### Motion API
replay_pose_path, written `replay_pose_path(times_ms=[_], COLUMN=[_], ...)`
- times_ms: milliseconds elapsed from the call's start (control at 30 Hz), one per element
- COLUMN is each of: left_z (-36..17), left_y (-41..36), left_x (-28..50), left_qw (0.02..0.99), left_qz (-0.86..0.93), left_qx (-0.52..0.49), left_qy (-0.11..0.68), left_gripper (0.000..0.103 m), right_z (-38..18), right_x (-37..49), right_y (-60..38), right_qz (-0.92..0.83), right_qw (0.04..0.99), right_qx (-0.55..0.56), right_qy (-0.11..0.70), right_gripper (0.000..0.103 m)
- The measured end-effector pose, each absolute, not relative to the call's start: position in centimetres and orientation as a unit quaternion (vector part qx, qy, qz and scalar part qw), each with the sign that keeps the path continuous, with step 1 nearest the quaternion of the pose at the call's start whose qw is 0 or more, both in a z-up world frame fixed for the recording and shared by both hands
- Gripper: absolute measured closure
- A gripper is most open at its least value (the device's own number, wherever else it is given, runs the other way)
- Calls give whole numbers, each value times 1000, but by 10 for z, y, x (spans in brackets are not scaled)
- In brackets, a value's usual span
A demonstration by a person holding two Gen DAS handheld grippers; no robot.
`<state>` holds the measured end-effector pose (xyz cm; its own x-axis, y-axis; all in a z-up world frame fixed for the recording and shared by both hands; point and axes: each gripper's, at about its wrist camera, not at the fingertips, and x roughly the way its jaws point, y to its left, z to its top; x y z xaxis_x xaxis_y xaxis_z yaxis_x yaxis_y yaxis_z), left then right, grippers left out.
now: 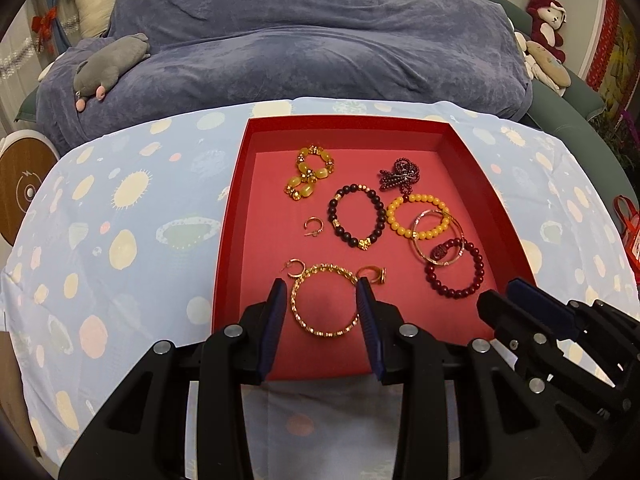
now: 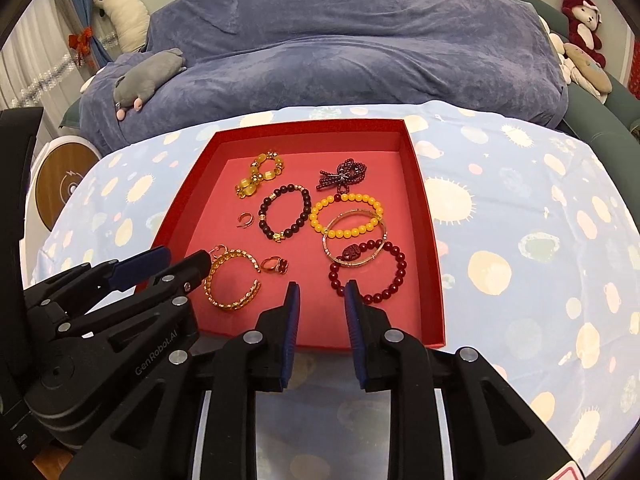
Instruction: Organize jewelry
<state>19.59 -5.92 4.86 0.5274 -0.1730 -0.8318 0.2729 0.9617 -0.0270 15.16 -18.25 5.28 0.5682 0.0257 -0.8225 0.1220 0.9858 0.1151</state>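
A red tray (image 1: 236, 216) (image 2: 432, 248) on the table holds the jewelry. In it lie a gold chain bangle (image 1: 298, 316) (image 2: 216, 300), a gold ring with a red stone (image 1: 372, 274) (image 2: 276, 266), two small gold hoop earrings (image 1: 313, 226) (image 1: 295, 267), a dark bead bracelet (image 1: 356, 216) (image 2: 284, 212), a yellow bead bracelet (image 1: 418, 216) (image 2: 346, 216), a thin gold bangle (image 1: 436, 240) (image 2: 354, 240), a dark red bead bracelet (image 1: 456, 272) (image 2: 372, 276), an amber bracelet (image 1: 310, 176) (image 2: 258, 178) and a purple bead bow (image 1: 402, 176) (image 2: 342, 178). My left gripper (image 1: 322, 292) is open above the gold chain bangle, empty. My right gripper (image 2: 322, 294) is open above the tray's near part, empty.
The table has a light blue dotted cloth (image 1: 120, 208) (image 2: 520, 220). Behind it stands a sofa under a blue-grey cover (image 1: 320, 40) with plush toys (image 1: 108, 64) (image 2: 580, 28). A round white and wood device (image 1: 24, 188) stands at the left.
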Motion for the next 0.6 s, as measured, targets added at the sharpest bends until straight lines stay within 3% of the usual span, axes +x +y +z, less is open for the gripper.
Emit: replay_pose_path(times_ms=[267,600], left_z=[59,65], left_y=[-54,-44], left_x=[163,138], left_qw=[878,882], left_qz=[-113,-89], left_qx=[59,58], left_qy=[462,460], left_gripper=[57,37], right_z=[60,62], right_x=[122,94], right_y=[-180,-186], right_qz=[-40,-64], right_qw=[881,882], right_qx=[83,90], right_qy=[464,459], right_gripper=[74,55])
